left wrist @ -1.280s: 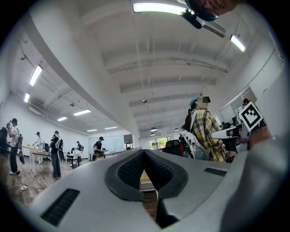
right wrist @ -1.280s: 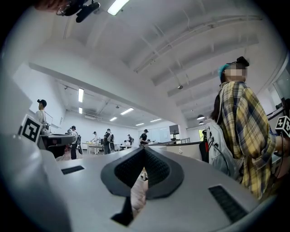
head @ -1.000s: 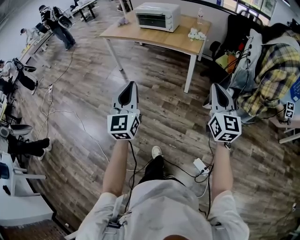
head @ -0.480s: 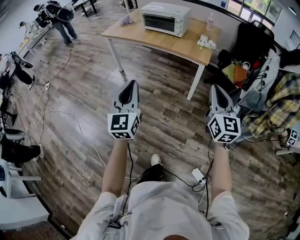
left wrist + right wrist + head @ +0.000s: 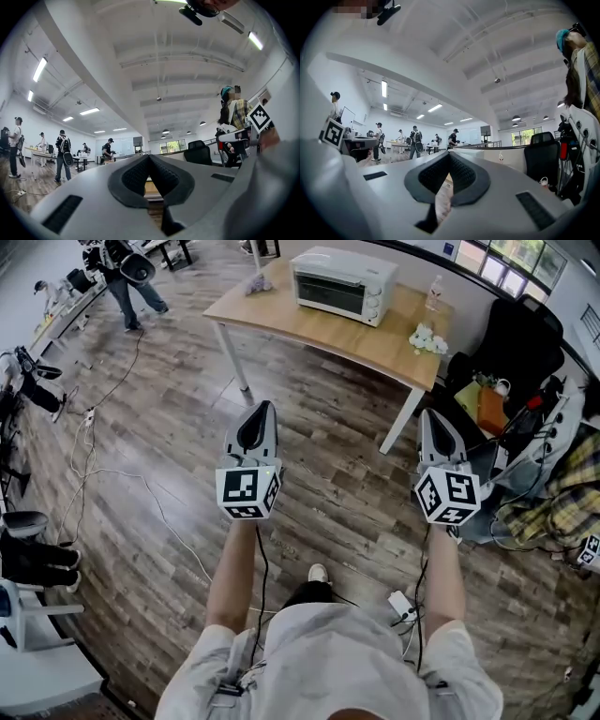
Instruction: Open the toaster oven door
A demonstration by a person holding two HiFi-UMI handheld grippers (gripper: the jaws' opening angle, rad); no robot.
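A white toaster oven point(image 5: 341, 284) stands on a wooden table point(image 5: 375, 338) at the top of the head view, its glass door closed. My left gripper point(image 5: 260, 412) and right gripper point(image 5: 433, 418) are held out side by side over the wood floor, well short of the table. Both are shut with nothing between the jaws. In the left gripper view the left gripper point(image 5: 149, 157) shows closed jaws with a strip of the table beyond. The right gripper point(image 5: 450, 155) looks the same in its own view.
A clear bottle point(image 5: 432, 292) and a small white bunch point(image 5: 427, 338) sit on the table's right end. A black office chair point(image 5: 511, 343) and a cluttered corner with bags stand to the right. Cables point(image 5: 141, 493) trail over the floor at left. People stand at benches far left.
The table and toaster oven have come closer and shifted right in the head view as I walk toward them. Both grippers keep the same shut pose ahead of me.
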